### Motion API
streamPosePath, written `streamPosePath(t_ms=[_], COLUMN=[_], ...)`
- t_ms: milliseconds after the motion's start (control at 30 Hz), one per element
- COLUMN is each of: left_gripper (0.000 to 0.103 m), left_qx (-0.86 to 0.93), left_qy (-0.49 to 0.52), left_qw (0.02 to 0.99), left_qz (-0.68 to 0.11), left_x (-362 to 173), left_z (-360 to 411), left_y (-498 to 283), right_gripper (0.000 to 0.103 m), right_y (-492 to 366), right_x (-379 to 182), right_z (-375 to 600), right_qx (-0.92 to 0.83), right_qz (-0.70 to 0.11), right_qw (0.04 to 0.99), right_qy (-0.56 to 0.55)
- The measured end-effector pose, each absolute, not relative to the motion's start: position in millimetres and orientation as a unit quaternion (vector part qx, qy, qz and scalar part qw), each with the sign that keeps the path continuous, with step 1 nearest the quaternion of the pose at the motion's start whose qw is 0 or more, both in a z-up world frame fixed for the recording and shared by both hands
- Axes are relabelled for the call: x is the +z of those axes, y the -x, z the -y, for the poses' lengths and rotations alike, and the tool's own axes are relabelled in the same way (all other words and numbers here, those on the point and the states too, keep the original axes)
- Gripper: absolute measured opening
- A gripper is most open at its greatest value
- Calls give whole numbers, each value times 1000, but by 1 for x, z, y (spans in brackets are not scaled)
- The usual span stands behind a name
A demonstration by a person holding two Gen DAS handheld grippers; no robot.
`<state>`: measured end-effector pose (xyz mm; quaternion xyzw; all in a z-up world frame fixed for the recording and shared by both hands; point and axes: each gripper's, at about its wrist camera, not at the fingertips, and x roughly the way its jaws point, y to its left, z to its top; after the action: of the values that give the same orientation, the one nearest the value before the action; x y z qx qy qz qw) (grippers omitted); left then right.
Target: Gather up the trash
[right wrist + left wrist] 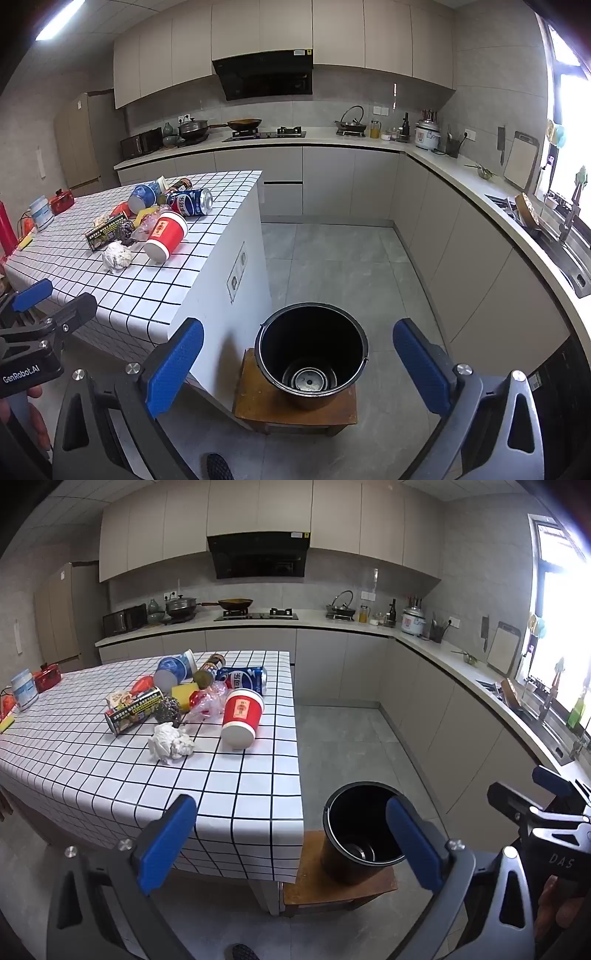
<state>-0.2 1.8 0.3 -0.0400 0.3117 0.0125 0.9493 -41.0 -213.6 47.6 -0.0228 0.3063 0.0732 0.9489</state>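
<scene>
Left gripper [291, 845], right gripper [297, 367]: dark grey frames, blue textured finger pads [173, 365], silver screws; white "DAS" and "GenRobot.AI" markings on bodies.

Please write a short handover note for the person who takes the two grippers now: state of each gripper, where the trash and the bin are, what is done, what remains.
Left gripper: open, empty, short of the table.
Right gripper: open, empty, above the black bucket.
The bucket stands on a wooden stool beside the checked table; no trash visible inside.
Trash lies clustered on the table: red paper cup, crumpled tissue, blue Pepsi can, blue cup, long printed box.
Done: nothing collected yet.
Left: move every piece into the bucket.
</scene>
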Motion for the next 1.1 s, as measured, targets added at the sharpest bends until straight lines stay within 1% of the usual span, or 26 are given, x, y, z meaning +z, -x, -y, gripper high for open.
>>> streamPosePath(t_ms=[1100], left_gripper=[103], left_qx=[14], left_qy=[35], left_qw=[950], left_qz=[-310], left_x=[4], left_z=[4], left_y=[2], right_gripper=[103], right_y=[41], right_x=[52], right_z=[218], right_qx=[74], right_qz=[-307], right_qw=[949], right_qy=[18])
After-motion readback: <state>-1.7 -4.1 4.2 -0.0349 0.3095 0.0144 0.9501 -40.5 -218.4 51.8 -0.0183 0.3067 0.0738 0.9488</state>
